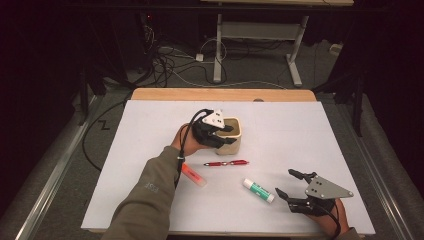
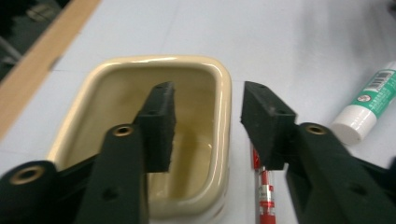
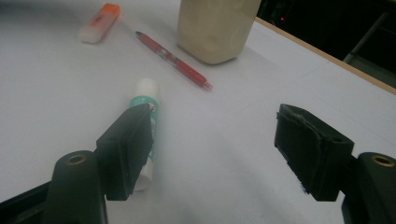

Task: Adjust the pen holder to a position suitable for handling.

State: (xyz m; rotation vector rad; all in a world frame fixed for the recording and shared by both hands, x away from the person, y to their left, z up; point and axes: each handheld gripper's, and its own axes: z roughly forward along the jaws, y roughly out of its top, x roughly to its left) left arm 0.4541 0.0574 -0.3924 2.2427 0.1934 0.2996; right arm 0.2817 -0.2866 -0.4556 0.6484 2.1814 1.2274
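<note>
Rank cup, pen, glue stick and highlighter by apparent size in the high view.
1. Cup, plainly the bulkiest, though the left tongs cover part of it.
2. Pen, longest but thinnest.
3. Glue stick and highlighter: they look about alike; the sleeve hides one end of the highlighter, so I won't rank them.

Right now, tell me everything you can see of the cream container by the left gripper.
The cream container is a squarish, rounded-cornered pot with a thick glossy rim, ceramic by its look. It stands upright on the white table sheet, mouth up, with nothing visible inside but brownish staining. The left gripper straddles its near wall, one jaw inside and one outside, the pads not pressing it. A red pen lies just in front of it, apart from it.
</note>
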